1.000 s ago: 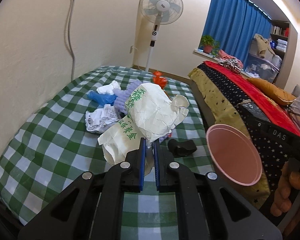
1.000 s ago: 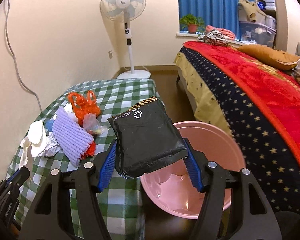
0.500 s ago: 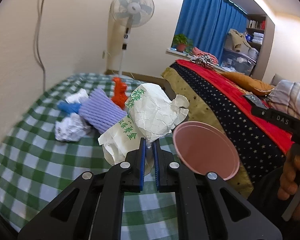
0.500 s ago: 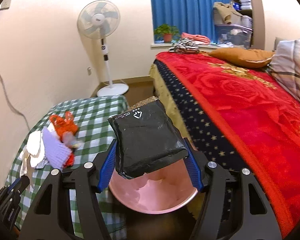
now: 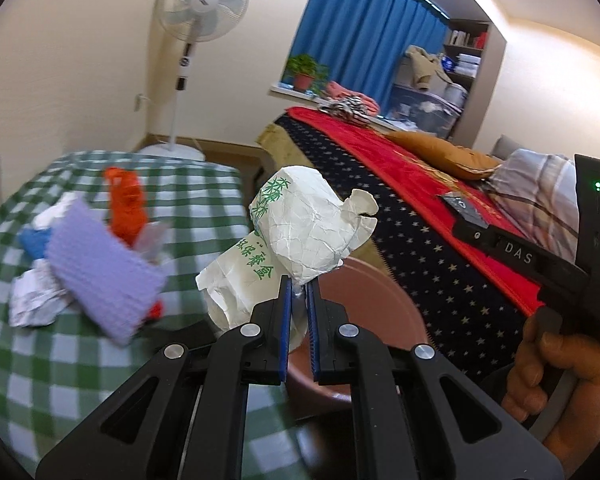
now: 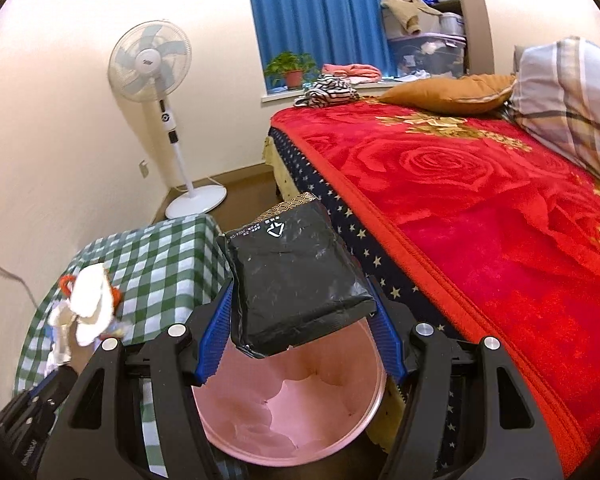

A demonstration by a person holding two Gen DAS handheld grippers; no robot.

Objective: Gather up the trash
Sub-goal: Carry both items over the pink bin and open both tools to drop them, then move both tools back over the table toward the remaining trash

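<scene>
1. You're dangling the black packet (image 6: pixel 296 292) right over the pink bin (image 6: pixel 288 408), the right gripper (image 6: pixel 296 328) clamping it from both sides.
2. You're pinching the crumpled paper wrapper (image 5: pixel 296 236) in the left gripper (image 5: pixel 297 316), fingers nearly together, at the bin's near rim.
3. Centre each piece over the opening before releasing.
4. More trash is waiting on the checked table (image 5: pixel 32 360).

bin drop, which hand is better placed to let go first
Right, probably. The right gripper holds the black pouch directly above the open pink bin. The left gripper pinches the white paper bag nearer the bin's rim, partly over the table.
</scene>
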